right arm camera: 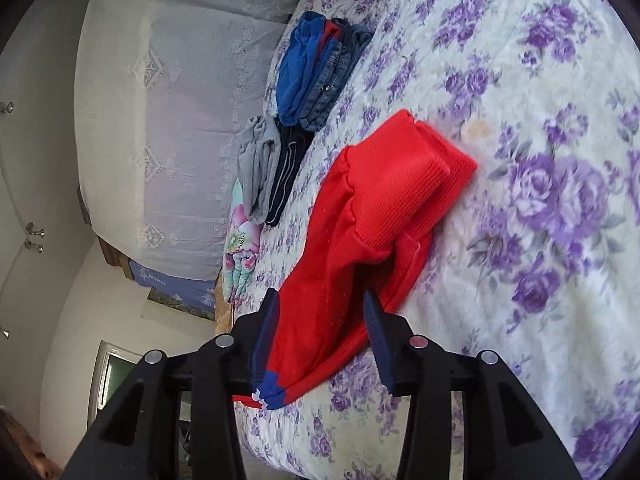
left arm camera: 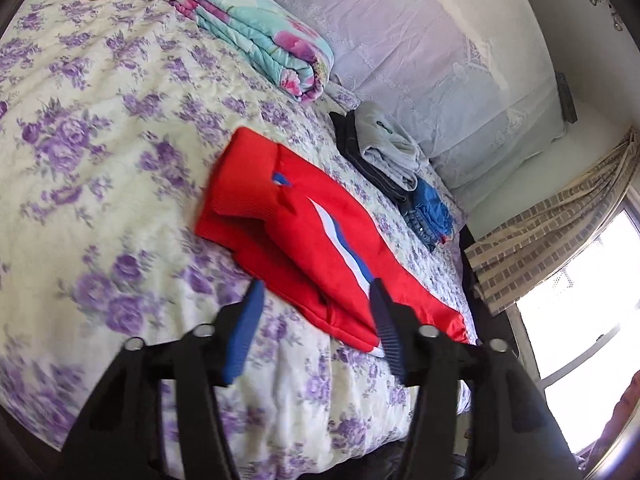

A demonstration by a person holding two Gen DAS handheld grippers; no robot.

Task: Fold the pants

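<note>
Red pants (left arm camera: 320, 236), purple-flowered bedspread (left arm camera: 100, 140)

Your widest free room is the bedspread (left arm camera: 100, 152) left of the red pants (left arm camera: 304, 232). Along the bed's far edge, the quilt (left arm camera: 260, 36) and the clothes pile (left arm camera: 392, 160) stand in your way, with the curtain (left arm camera: 552, 240) past the corner.

"How many red pants (left arm camera: 320, 240) are on the bed (left arm camera: 100, 140)?"
"One pair."
"And the folded clothes by the far edge?"
"Two little piles: a grey and dark pile (left arm camera: 384, 152) and a blue pile (left arm camera: 430, 212)."
"Any blankets?"
"One folded flowery blanket (left arm camera: 260, 36)."
"How many grippers?"
"Two, a left gripper (left arm camera: 316, 308) and a right gripper (right arm camera: 320, 316), with two fingers each."
</note>
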